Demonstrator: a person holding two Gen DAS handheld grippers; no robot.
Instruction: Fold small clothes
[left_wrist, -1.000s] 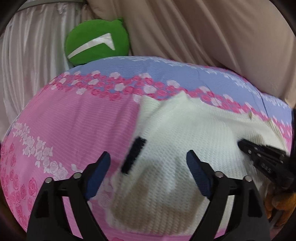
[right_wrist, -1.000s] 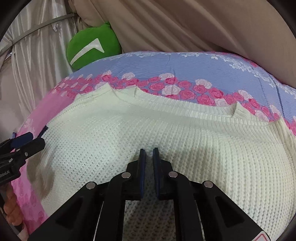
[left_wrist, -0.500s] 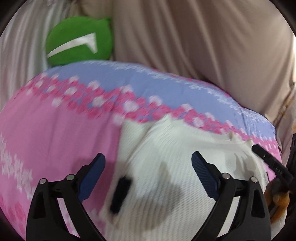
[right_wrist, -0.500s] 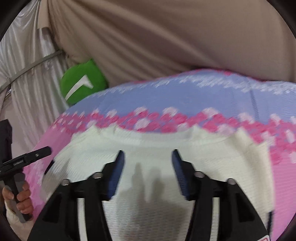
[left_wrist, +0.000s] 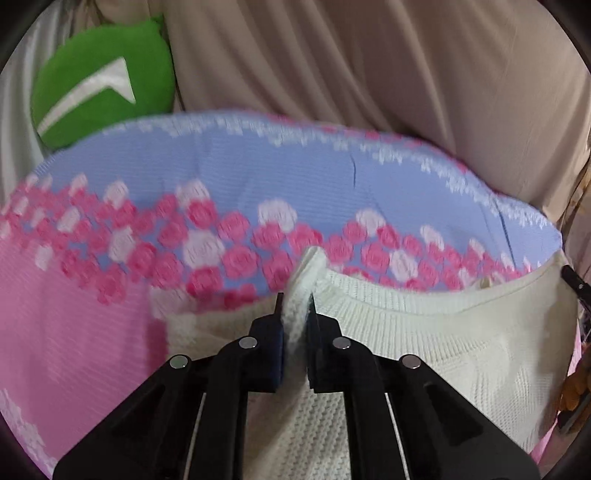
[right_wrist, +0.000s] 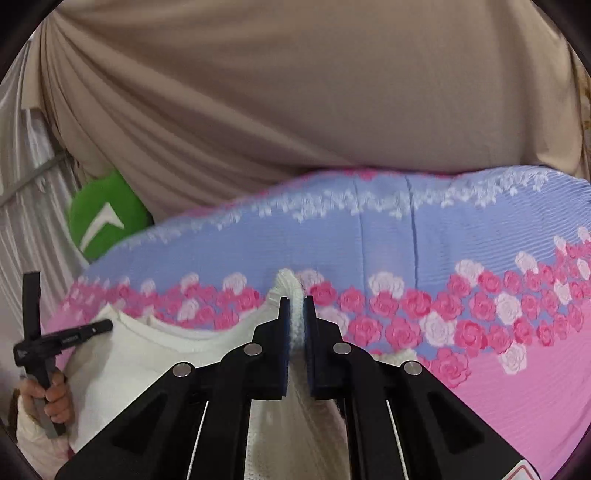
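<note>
A cream knitted sweater (left_wrist: 443, 354) lies on a pink and blue flowered bed cover (left_wrist: 92, 332). My left gripper (left_wrist: 294, 308) is shut on the sweater's far left corner, and a fold of knit sticks up between its fingers. My right gripper (right_wrist: 295, 312) is shut on the sweater's (right_wrist: 147, 365) far right corner in the same way. The left gripper also shows in the right wrist view (right_wrist: 62, 338), held by a hand at the sweater's left edge. The collar edge sags between the two grips.
A green cushion with a white mark (left_wrist: 99, 85) sits at the far left of the bed, also in the right wrist view (right_wrist: 105, 221). A beige curtain (right_wrist: 295, 92) hangs behind the bed. The flowered cover (right_wrist: 517, 369) stretches to the right.
Both grippers were open above the sweater half a second ago. Both have moved to its far edge and shut on its two top corners.
</note>
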